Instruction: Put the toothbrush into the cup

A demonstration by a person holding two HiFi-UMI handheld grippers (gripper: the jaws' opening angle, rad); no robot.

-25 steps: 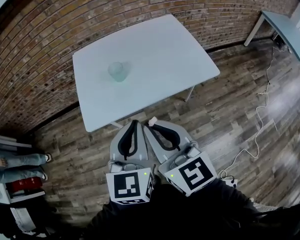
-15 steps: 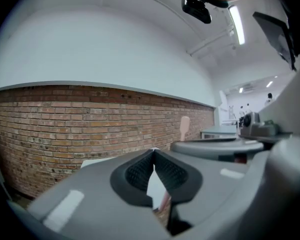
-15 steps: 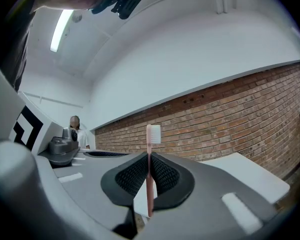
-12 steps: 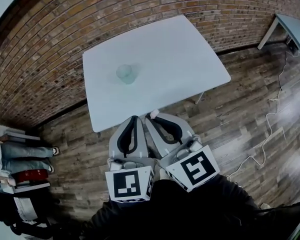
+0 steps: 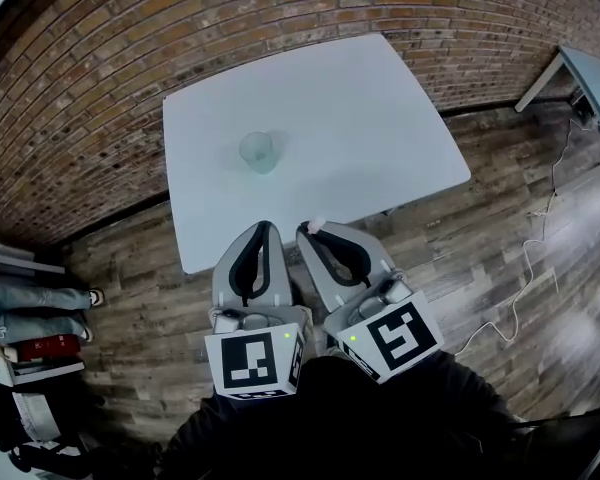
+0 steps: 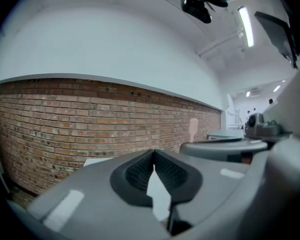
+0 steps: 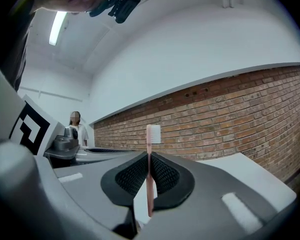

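Note:
A translucent cup (image 5: 258, 151) stands upright on the white table (image 5: 380, 118), left of its middle. My right gripper (image 5: 308, 231) is shut on a pink toothbrush (image 5: 317, 225). In the right gripper view the toothbrush (image 7: 153, 134) stands upright between the ribbed pads, its white bristle head above the right gripper (image 7: 149, 156). My left gripper (image 5: 263, 226) sits beside the right one at the table's near edge. In the left gripper view the left gripper (image 6: 153, 153) has its tips touching and holds nothing. The cup lies ahead of both grippers, well apart from them.
A brick wall (image 5: 100, 58) runs behind the table. The floor (image 5: 130, 268) is wooden planks, with a white cable (image 5: 530, 268) at the right. Another table (image 5: 590, 68) stands at the far right. A seated person's legs (image 5: 30, 308) show at the left.
Both grippers have moved forward together toward the table. Their tips now reach over its near edge. The toothbrush stays held in the right gripper.

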